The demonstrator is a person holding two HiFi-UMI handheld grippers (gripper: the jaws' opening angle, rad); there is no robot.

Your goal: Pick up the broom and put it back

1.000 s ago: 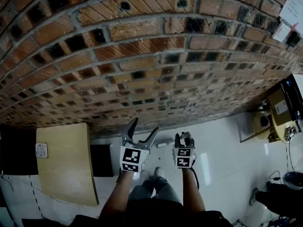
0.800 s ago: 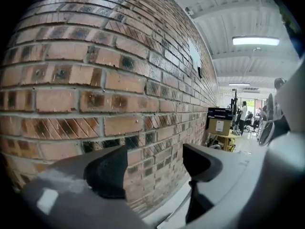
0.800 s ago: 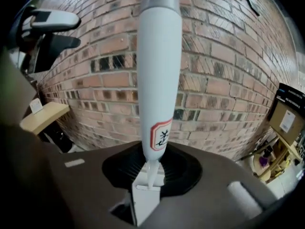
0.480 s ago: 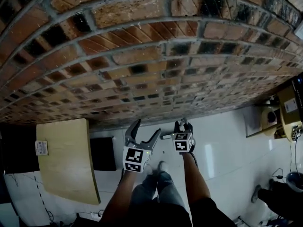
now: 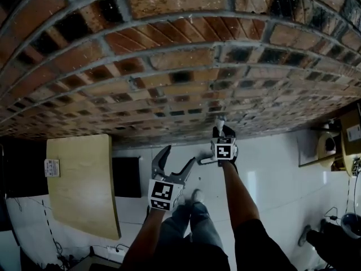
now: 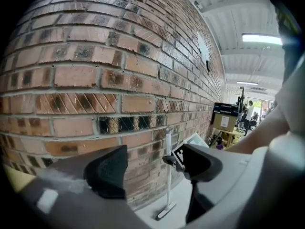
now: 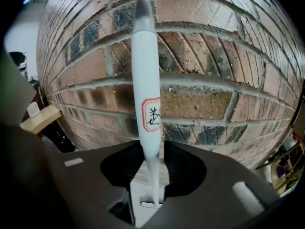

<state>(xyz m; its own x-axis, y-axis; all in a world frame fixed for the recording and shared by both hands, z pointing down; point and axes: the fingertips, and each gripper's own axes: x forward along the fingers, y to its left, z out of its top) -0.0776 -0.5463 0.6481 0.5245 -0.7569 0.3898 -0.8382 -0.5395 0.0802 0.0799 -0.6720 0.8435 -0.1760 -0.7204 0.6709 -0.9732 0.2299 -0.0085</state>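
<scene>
The broom has a white handle [image 7: 145, 80] with a red-edged label, and it stands upright close to the brick wall [image 5: 169, 66]. My right gripper [image 7: 151, 168] is shut on the handle, with the stick pinched between the dark pads. In the left gripper view the handle [image 6: 168, 180] runs down to the flat head [image 6: 165, 212] on the floor, with the right gripper [image 6: 177, 155] on it partway up. In the head view the right gripper [image 5: 221, 130] is by the wall's foot. My left gripper [image 5: 179, 156] is open and holds nothing, to the left of the broom and apart from it.
A light wooden tabletop [image 5: 82, 185] stands at the left with a black box [image 5: 127, 176] beside it. Cardboard boxes and clutter [image 5: 344, 143] sit at the right. The white tiled floor [image 5: 271, 174] lies between, and the person's legs are below the grippers.
The right gripper has carried the broom away from the body, up to the wall. The left gripper has sunk a little and stays open.
</scene>
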